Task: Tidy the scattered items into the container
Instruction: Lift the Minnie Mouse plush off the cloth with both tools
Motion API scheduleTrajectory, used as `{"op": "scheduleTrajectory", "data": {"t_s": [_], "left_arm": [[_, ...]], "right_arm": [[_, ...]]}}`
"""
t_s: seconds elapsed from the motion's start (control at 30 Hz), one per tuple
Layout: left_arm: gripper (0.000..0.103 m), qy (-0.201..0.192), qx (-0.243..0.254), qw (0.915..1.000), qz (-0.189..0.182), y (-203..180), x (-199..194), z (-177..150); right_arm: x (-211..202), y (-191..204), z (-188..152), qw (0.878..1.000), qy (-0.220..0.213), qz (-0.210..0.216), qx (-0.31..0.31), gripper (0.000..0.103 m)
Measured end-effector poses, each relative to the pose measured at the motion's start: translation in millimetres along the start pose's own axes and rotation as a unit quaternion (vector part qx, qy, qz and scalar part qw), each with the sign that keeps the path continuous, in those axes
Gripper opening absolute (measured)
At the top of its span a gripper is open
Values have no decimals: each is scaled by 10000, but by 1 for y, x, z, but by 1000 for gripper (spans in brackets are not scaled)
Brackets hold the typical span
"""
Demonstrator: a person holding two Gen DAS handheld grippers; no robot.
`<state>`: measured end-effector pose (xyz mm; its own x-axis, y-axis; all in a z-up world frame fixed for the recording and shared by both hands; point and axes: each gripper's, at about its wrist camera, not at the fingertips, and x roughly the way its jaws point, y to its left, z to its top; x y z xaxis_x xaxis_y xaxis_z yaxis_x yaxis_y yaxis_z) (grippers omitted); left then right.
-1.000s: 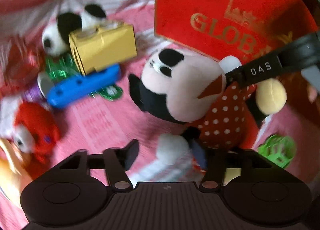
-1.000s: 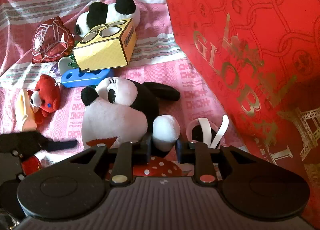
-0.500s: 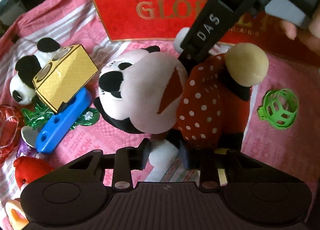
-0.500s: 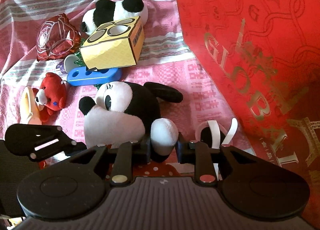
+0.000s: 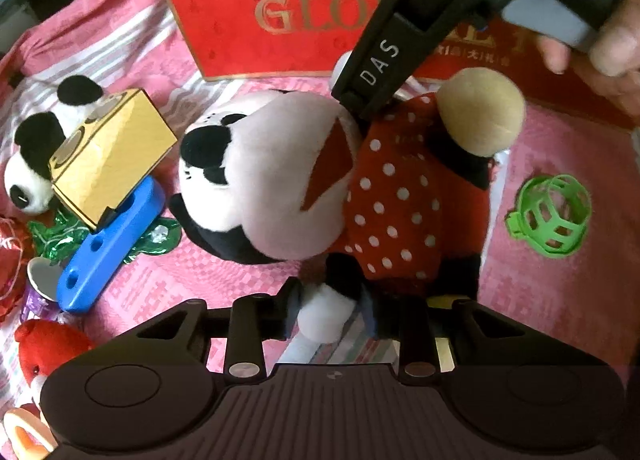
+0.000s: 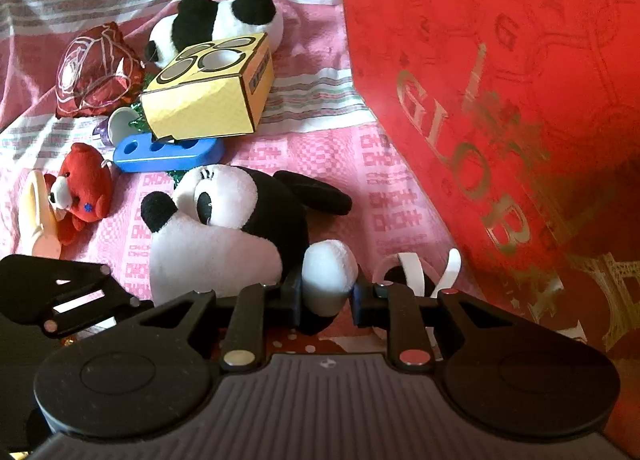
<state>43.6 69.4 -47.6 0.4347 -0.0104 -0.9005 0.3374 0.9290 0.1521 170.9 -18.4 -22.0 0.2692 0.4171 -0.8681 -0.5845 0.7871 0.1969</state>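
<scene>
The plush mouse doll in a red dress with white polka dots [image 5: 304,179] lay on the pink patterned cloth [image 5: 224,284], just in front of the tall red paper gift bag with gold lettering [image 5: 256,3]. The left gripper [image 5: 332,310] had its fingers [image 5: 289,306] set either side of one white plush hand of the doll, apparently clamped on it, with the doll's red dress just beyond them. The right gripper [image 6: 326,294] came down over the doll's far side, between its head and the bag, and its fingers [image 6: 292,294] were clamped on the doll's other white plush hand [image 6: 328,272]; in the left wrist view a person's hand [image 5: 600,43] held this tool above the doll. To the doll's head side lay a yellow cardboard box with round holes in its top [image 6: 212,91], resting on a flat blue plastic block with holes [image 6: 168,151]. Behind that box lay a black-and-white plush panda [image 6: 216,19], and beside the box a dark red shiny foil wrapper [image 6: 96,71]. A small red plush bear [image 6: 80,191] lay near the doll's nose. On the doll's opposite side, apart from it, lay a green plastic cage ball [image 5: 552,215].
</scene>
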Motion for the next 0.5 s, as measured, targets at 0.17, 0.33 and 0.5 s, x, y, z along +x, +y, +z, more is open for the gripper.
{"op": "scheduleTrajectory", "data": {"t_s": [0.17,0.33,0.5], "left_arm": [[52,62,-566,9984,-18,6,8,8],[15,184,-927,9955,9,2,8,14],[13,559,-1616,9851,157,5,10,26]], "right_arm": [[3,-5,1,9999,38,-20,96,30],[6,-6,0,9998,43,-64,184,30],[6,-8,-1,9998,51,-71,205,29]]}}
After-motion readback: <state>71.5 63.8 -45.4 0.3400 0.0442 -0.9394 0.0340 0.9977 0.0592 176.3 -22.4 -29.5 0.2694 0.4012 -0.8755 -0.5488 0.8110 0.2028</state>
